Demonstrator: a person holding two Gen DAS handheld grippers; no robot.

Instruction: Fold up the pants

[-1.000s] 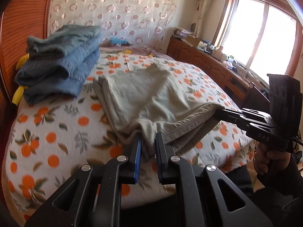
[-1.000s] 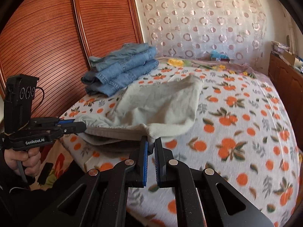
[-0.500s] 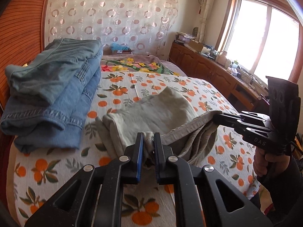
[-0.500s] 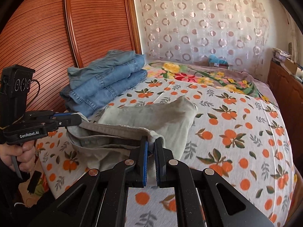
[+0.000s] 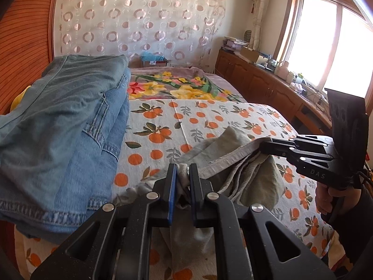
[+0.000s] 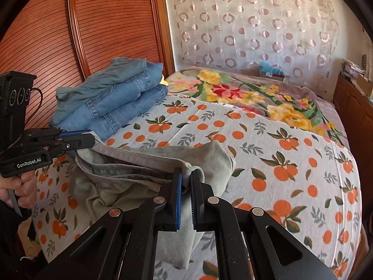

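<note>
On the orange-print bed [image 6: 291, 163], jeans [image 6: 112, 102] stacked at upper left, the soft, floppy grey pants [image 6: 144, 163] sag lower centre between left gripper [image 5: 180, 179] and right gripper [image 6: 185, 186], each clamped on a waistband corner, probably the firmest hold.

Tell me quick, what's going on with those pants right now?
Left gripper and right gripper both shut on the pants, edge stretched between them, rest sagging onto the bed. Jeans stacked alongside, not blocking.

Grey-green pants [image 6: 130, 177] hang bunched and folded above the bed, waistband stretched taut.
</note>
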